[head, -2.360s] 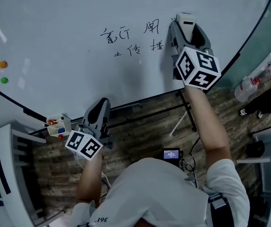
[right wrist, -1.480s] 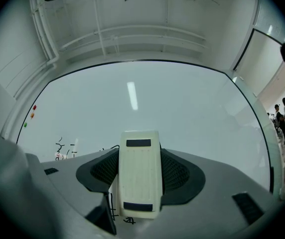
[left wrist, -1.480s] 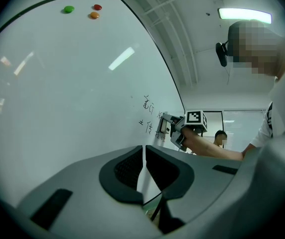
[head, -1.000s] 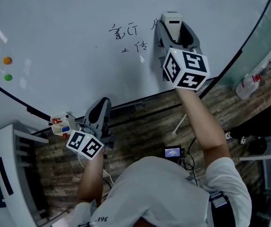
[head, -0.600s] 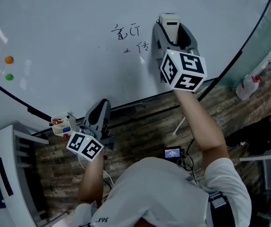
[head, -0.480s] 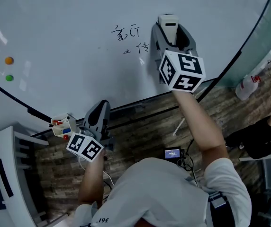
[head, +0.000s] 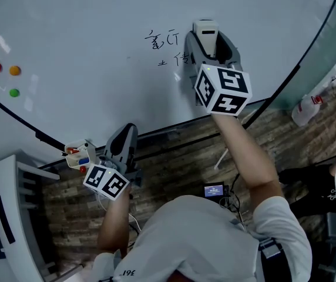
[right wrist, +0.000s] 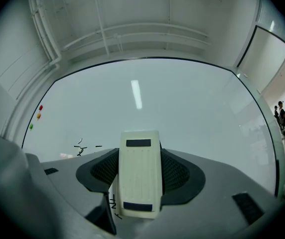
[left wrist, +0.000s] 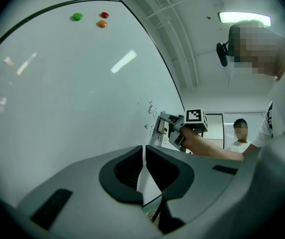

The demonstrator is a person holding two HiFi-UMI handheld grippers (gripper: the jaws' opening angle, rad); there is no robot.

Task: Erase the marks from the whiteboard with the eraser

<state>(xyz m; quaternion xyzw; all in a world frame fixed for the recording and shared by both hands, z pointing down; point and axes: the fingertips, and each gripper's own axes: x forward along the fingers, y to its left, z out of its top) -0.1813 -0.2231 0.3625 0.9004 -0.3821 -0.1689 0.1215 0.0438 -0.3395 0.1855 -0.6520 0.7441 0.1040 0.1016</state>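
The whiteboard (head: 86, 34) fills the upper head view. Black handwritten marks (head: 163, 41) sit near its middle, just left of the eraser. My right gripper (head: 207, 43) is shut on the white eraser (head: 205, 29), which presses flat against the board; the eraser (right wrist: 139, 172) fills the gap between the jaws, with marks (right wrist: 81, 146) to its left. My left gripper (head: 124, 143) hangs low by the board's bottom edge, jaws nearly touching with nothing between them (left wrist: 144, 173). From the left gripper view I see the right gripper (left wrist: 170, 131) against the board.
Three coloured magnets (head: 6, 75) stick to the board's left part. A small box of markers (head: 77, 154) rests at the board's lower frame beside my left gripper. A bottle (head: 306, 109) stands on the wooden floor at right. Another person (left wrist: 240, 133) stands in the background.
My right gripper has slid the eraser leftward across the board. The right-hand characters of both written lines are gone; only the left ones remain. The left gripper has not moved.
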